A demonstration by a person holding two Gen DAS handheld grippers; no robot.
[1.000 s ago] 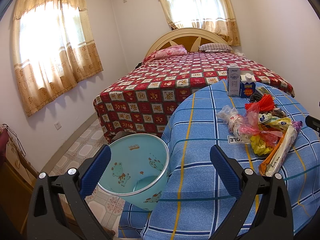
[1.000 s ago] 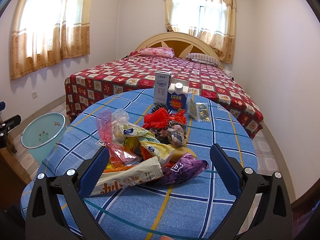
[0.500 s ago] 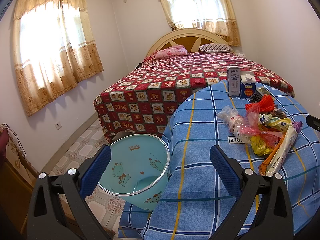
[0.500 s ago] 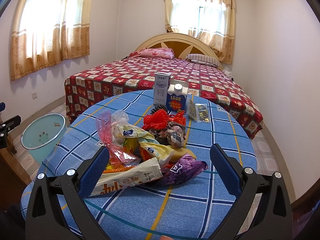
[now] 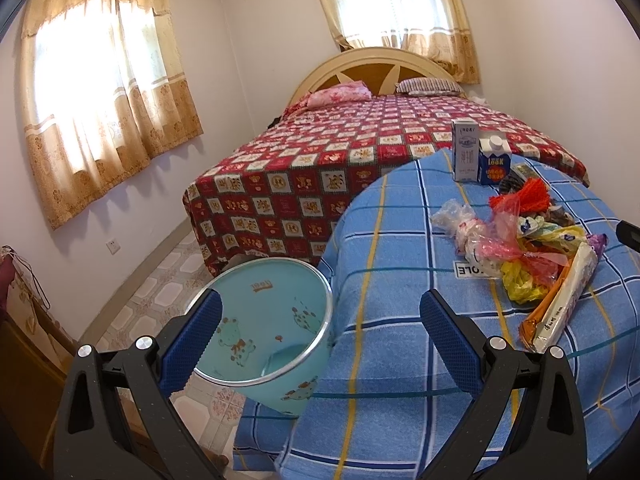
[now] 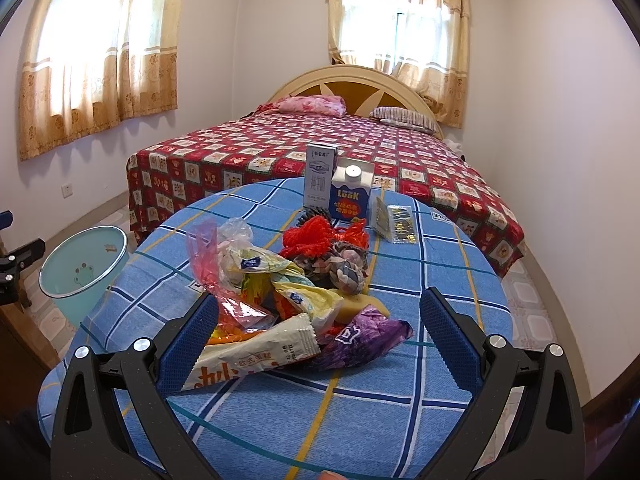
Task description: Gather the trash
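**Both grippers wide open, trash heaped on the table**

The left gripper [image 5: 318,320] has its jaws spread wide and holds nothing; it hangs over the table [image 5: 400,320] edge, with the bin [image 5: 264,320] seen between its fingers. The right gripper [image 6: 318,320] is just as wide apart and empty, framing the near side of the trash pile [image 6: 288,292] without clearly touching it.

The pile lies on the blue checked table: a white wrapper [image 6: 256,356] nearest, a purple wrapper [image 6: 360,340] beside it, a pink bag [image 6: 216,272], red netting [image 6: 316,236] further back. Two cartons [image 6: 336,188] stand upright behind it.

The left view looks down into the bin, which stands on the floor touching the tablecloth's edge. The right view shows a flat packet [image 6: 394,222] beside the cartons and the bin [image 6: 84,264] well left of the pile.
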